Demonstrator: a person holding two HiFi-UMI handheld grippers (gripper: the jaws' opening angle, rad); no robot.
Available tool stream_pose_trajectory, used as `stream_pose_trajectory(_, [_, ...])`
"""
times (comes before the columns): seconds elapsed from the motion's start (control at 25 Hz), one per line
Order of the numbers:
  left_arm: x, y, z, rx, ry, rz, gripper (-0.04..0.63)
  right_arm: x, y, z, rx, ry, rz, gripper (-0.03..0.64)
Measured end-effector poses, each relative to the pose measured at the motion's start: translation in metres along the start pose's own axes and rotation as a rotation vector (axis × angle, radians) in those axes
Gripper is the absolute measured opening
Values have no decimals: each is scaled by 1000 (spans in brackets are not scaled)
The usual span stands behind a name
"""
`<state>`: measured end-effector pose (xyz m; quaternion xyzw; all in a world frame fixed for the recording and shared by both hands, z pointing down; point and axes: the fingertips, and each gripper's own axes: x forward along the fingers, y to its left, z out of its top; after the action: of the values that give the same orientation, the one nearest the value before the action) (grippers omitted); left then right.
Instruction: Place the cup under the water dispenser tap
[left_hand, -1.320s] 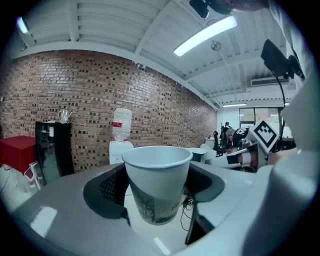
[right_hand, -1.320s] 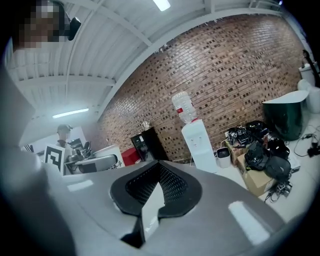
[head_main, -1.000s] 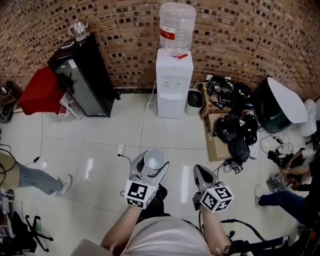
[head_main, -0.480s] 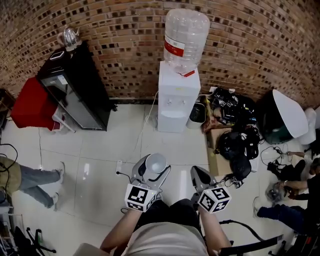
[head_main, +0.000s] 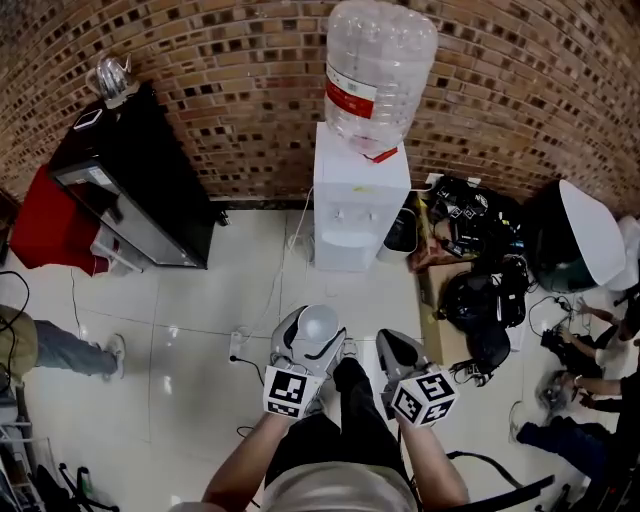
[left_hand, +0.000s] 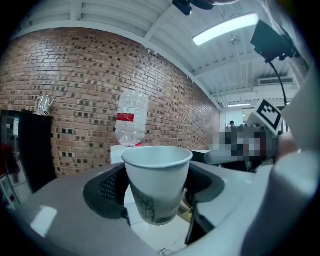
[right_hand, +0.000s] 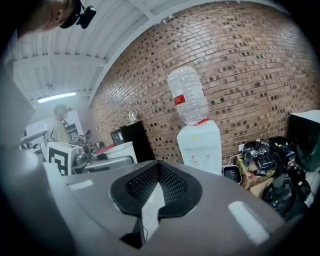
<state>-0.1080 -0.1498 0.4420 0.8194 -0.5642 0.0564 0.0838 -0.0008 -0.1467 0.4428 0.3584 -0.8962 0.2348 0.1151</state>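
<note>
A white paper cup (head_main: 318, 323) (left_hand: 156, 182) stands upright between the jaws of my left gripper (head_main: 312, 338) (left_hand: 156, 192), which is shut on it. The white water dispenser (head_main: 357, 200) (right_hand: 200, 146) with a clear bottle (head_main: 378, 70) (left_hand: 130, 118) on top stands against the brick wall, straight ahead of both grippers and some way off. Its taps (head_main: 348, 216) sit over a recess in the front. My right gripper (head_main: 392, 347) (right_hand: 158, 183) is shut with nothing in it, level with the left one.
A black cabinet (head_main: 130, 183) stands left of the dispenser. Bags and cables (head_main: 478, 270) lie in a heap to its right, by a small bin (head_main: 401, 230). A power strip (head_main: 238, 346) and cord lie on the tiles. A person's legs (head_main: 60, 350) show at left.
Both grippers and the head have moved toward the dispenser, which now looks larger and nearer. The cup stays held in the left gripper.
</note>
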Motion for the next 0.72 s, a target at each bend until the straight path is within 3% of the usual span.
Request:
stream_pose_trajectory(0.4, [165, 90, -108, 1, 16, 110, 350, 140, -98, -23, -62, 55, 75, 0])
stream_pose_trajectory(0.72, [304, 146, -220, 61, -6, 146, 350, 238, -186, -75, -65, 5, 84, 0])
